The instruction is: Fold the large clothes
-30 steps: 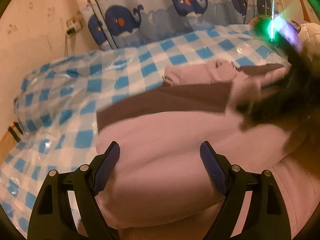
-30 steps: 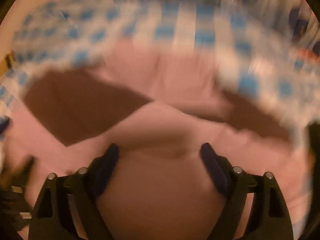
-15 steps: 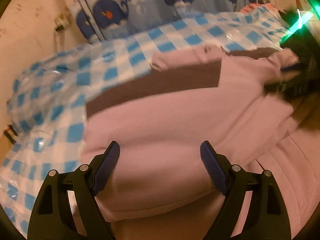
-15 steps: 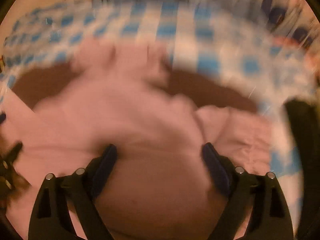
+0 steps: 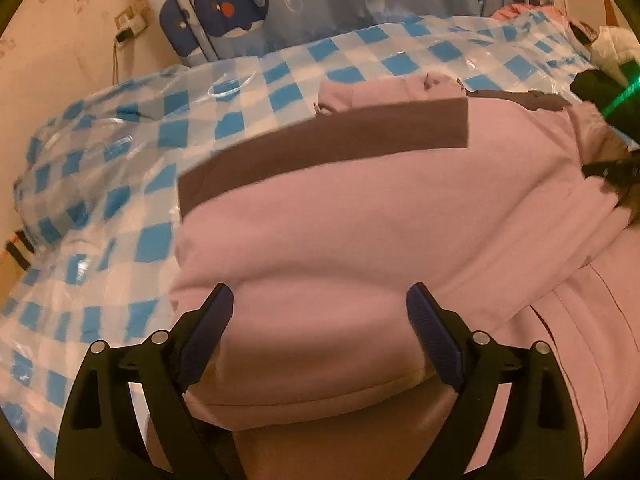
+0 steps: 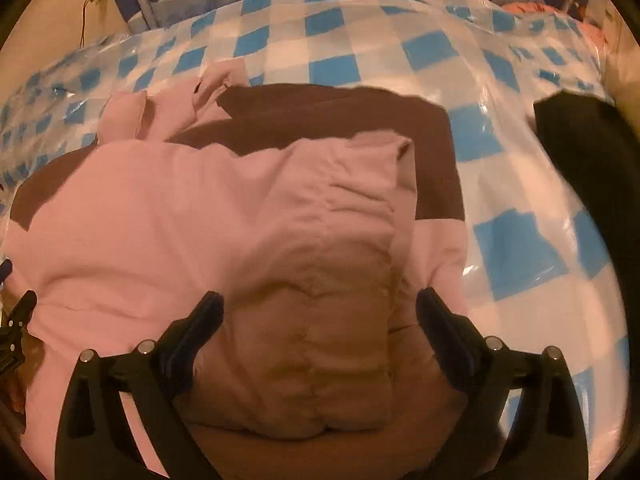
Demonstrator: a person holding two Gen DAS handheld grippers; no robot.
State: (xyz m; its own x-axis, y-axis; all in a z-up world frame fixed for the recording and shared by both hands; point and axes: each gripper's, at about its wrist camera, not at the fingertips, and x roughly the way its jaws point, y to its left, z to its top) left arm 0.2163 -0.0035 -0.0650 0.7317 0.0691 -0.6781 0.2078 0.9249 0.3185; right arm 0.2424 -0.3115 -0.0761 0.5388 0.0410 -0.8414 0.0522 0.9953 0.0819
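Nearest to each camera, a gripper hangs over the pink garment [image 5: 360, 232], which lies partly folded on the surface under a blue-and-white checked cover [image 5: 248, 92]. The left gripper [image 5: 320, 320] has its jaws spread wide and opening; pink cloth lies between them, but the pads do not press it. The right gripper [image 6: 320, 320] is the same: jaws wide and opening, above a wrinkled folded flap [image 6: 332, 240] of the garment, not pinching it. Beyond the flap, a dark brown band [image 6: 340, 116] of the garment crosses its far edge. Right of the garment lies a black cloth [image 6: 580, 148]. Behind the garment hangs a curtain with blue whales [image 5: 240, 4]. Left of the curtain, a wall socket [image 5: 128, 24] with a cable.
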